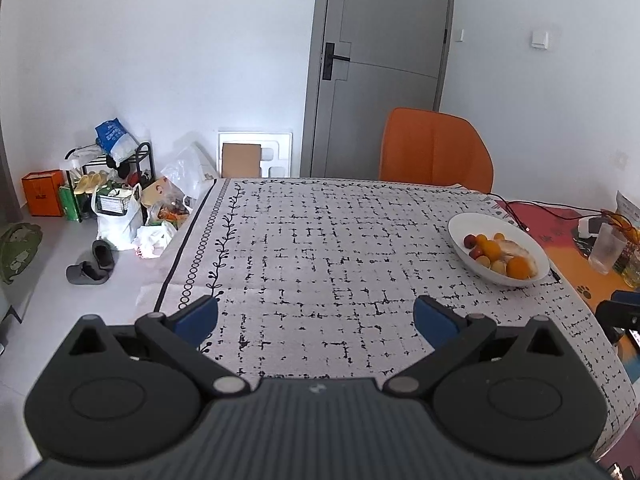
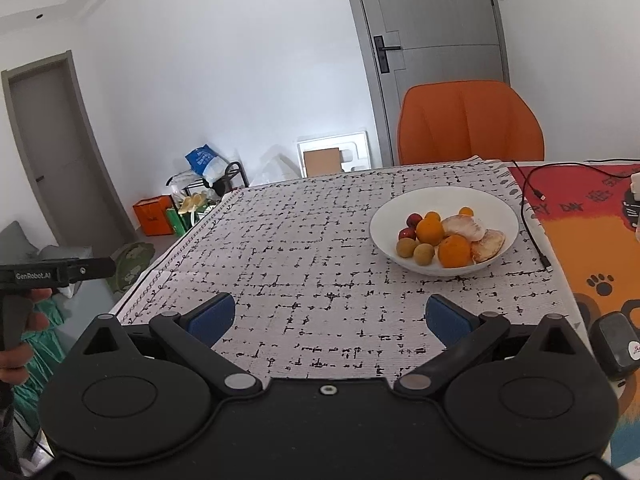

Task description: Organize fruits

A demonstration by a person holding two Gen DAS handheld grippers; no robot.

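The left hand-held gripper (image 1: 316, 316) hovers above the desk (image 1: 320, 248) with its two blue pads spread wide and nothing between them. The right hand-held gripper (image 2: 330, 316) is likewise spread and empty. Ahead of it stands one white bowl (image 2: 400, 216) holding the fruit: two large oranges (image 2: 454, 251), two small orange ones, two red fruits (image 2: 406, 234), two yellow-green round fruits (image 2: 423, 254) and two pale peeled segments (image 2: 489, 245). One orange chair (image 2: 472, 120) stands behind the desk.
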